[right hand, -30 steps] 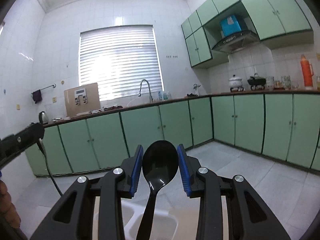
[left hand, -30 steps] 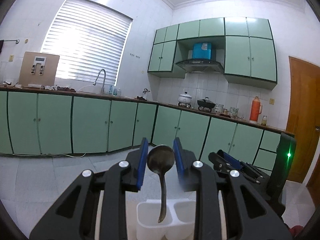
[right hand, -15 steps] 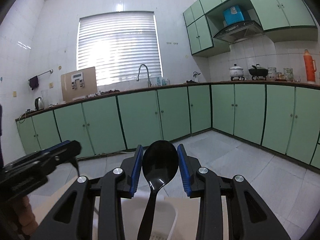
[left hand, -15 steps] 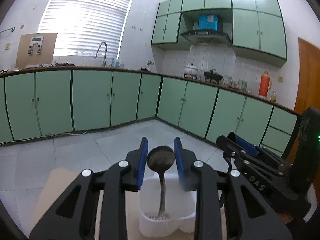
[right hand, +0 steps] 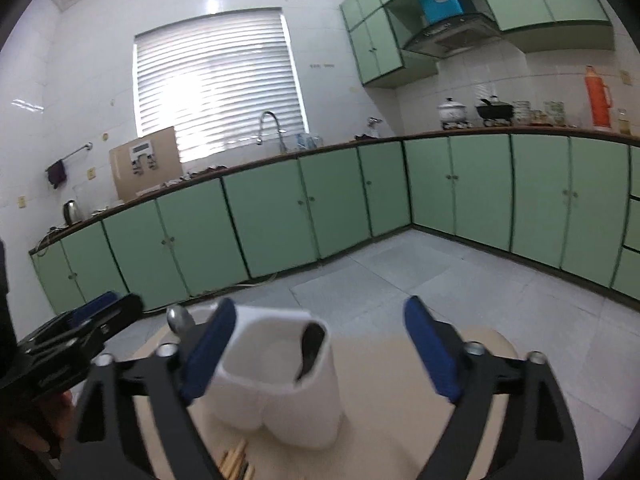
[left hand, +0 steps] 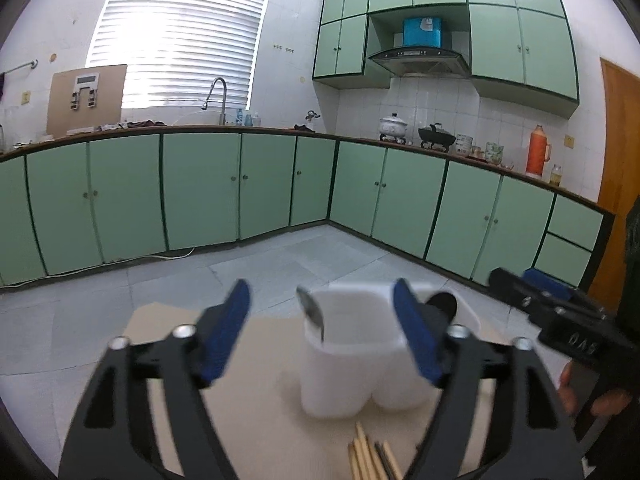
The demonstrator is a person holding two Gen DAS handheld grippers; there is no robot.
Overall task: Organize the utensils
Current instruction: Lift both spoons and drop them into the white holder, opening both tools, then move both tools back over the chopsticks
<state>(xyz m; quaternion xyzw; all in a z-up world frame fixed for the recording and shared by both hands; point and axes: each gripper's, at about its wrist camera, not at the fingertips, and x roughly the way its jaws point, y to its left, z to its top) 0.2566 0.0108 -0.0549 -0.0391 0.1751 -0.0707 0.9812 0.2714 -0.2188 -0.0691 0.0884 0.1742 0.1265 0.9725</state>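
table: pale beige table, under both grippers, its rounded far edge beyond their fingertips; grey tiled floor behind it
holder: white two-compartment utensil holder standing upright on the table, just ahead of the left gripper, between its blue pads in that view; in the right wrist view the holder sits ahead and left of centre of the right gripper
chopsticks: bundle of wooden chopsticks lying flat on the table, nearer than the holder, just in front of its base, low between the left gripper's arms; also seen at the lower edge of the right wrist view
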